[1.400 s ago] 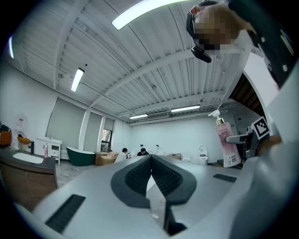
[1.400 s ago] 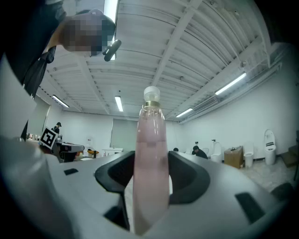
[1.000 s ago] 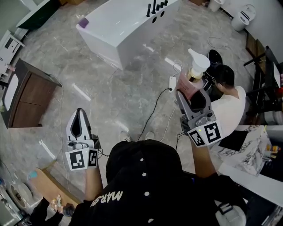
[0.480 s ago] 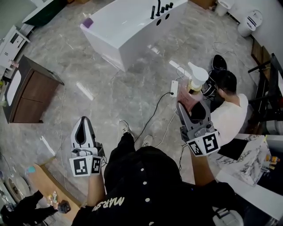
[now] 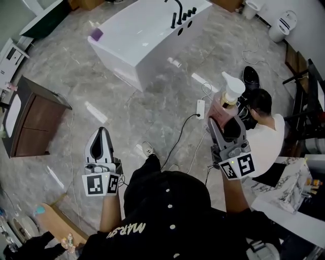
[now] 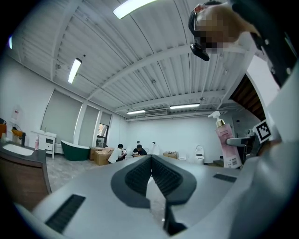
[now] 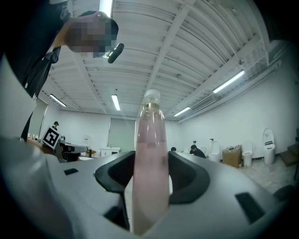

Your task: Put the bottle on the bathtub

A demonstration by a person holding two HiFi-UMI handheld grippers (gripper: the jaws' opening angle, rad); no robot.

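A pink pump bottle (image 5: 224, 105) with a white pump head stands upright between the jaws of my right gripper (image 5: 224, 115), which is shut on its body. In the right gripper view the bottle (image 7: 150, 140) fills the gap between the dark pads of that gripper (image 7: 152, 179). My left gripper (image 5: 102, 131) is held out at the left, shut, with nothing in it; its tips (image 6: 150, 158) meet. The bottle (image 6: 223, 144) also shows at the right of the left gripper view. The white bathtub (image 5: 152, 61) with a black faucet (image 5: 176, 12) stands far ahead across the floor.
A small purple thing (image 5: 96, 34) sits on the bathtub's left corner. A brown cabinet (image 5: 30, 114) stands at the left. A person (image 5: 264, 119) sits on the floor at the right, near a power strip (image 5: 199, 107) and cables. Toilets (image 5: 282, 23) line the far right.
Both grippers have moved forward over the floor toward the bathtub, and more of the tub and its faucet shows. The bottle stays in the right gripper's jaws.
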